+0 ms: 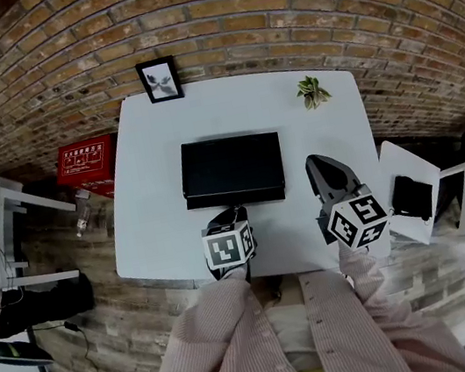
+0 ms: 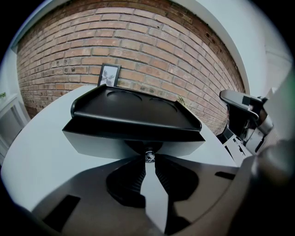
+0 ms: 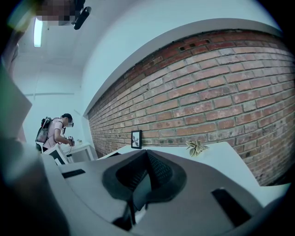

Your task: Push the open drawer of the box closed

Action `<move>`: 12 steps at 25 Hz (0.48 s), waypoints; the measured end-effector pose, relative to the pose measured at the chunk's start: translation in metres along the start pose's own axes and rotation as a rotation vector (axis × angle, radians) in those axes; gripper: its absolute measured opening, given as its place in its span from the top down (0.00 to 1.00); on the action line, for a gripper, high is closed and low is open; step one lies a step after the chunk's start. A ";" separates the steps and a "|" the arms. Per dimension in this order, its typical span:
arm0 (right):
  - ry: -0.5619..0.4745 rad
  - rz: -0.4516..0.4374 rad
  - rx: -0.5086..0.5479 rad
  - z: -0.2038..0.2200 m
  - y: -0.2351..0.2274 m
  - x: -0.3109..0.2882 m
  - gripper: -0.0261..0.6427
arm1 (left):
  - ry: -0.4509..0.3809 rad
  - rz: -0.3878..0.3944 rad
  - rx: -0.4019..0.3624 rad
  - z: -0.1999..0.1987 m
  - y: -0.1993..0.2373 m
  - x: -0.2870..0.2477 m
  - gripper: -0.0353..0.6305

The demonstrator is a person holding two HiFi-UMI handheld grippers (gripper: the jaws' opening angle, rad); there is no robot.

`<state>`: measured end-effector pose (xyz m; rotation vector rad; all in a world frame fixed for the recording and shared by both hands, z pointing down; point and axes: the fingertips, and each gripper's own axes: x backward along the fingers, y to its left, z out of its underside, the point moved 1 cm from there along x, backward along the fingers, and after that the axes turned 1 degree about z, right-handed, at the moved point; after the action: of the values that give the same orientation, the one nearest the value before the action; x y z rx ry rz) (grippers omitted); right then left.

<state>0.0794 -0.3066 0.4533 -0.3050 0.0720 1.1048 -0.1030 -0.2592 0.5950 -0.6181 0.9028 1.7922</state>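
A flat black box [image 1: 231,170] lies in the middle of the white table [image 1: 154,194]. In the left gripper view its pale drawer front [image 2: 92,144] sits under the black top [image 2: 133,110], with a small metal knob [image 2: 149,156] at the middle. My left gripper [image 1: 236,213] [image 2: 149,159] is at the box's near side, its jaw tips closed on that knob. How far the drawer stands out I cannot tell. My right gripper [image 1: 321,165] [image 3: 147,154] hangs to the right of the box, above the table, shut with nothing in it.
A framed picture [image 1: 159,79] stands at the table's far edge against the brick wall, and a small plant [image 1: 312,91] at the far right corner. A white chair [image 1: 416,193] stands right of the table, a red box [image 1: 85,158] on the floor to the left. A person [image 3: 55,131] stands at a side table.
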 end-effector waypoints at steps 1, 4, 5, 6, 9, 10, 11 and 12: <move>0.000 0.000 0.001 0.000 0.000 -0.001 0.96 | 0.000 0.000 0.001 0.000 0.000 -0.001 0.86; 0.000 0.004 0.003 0.000 -0.001 -0.002 0.96 | -0.004 0.002 -0.001 -0.004 0.000 -0.002 0.86; -0.001 0.006 0.003 -0.001 -0.002 -0.002 0.96 | -0.006 0.003 -0.002 -0.005 0.000 -0.003 0.86; -0.002 0.008 0.003 -0.001 -0.003 -0.002 0.96 | -0.008 0.004 -0.003 -0.006 0.000 -0.004 0.86; -0.002 0.012 0.002 -0.001 -0.004 -0.002 0.96 | -0.008 0.003 -0.005 -0.007 0.000 -0.005 0.86; -0.001 0.014 0.002 -0.001 -0.005 -0.002 0.96 | -0.008 0.001 -0.007 -0.008 0.000 -0.006 0.86; -0.001 0.016 0.002 -0.001 -0.006 -0.002 0.96 | -0.008 0.001 -0.008 -0.009 0.000 -0.006 0.86; 0.000 0.017 0.002 -0.001 -0.006 -0.003 0.96 | -0.009 0.002 -0.010 -0.010 0.000 -0.007 0.86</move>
<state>0.0833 -0.3116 0.4544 -0.3029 0.0762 1.1219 -0.1006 -0.2715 0.5943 -0.6147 0.8894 1.8009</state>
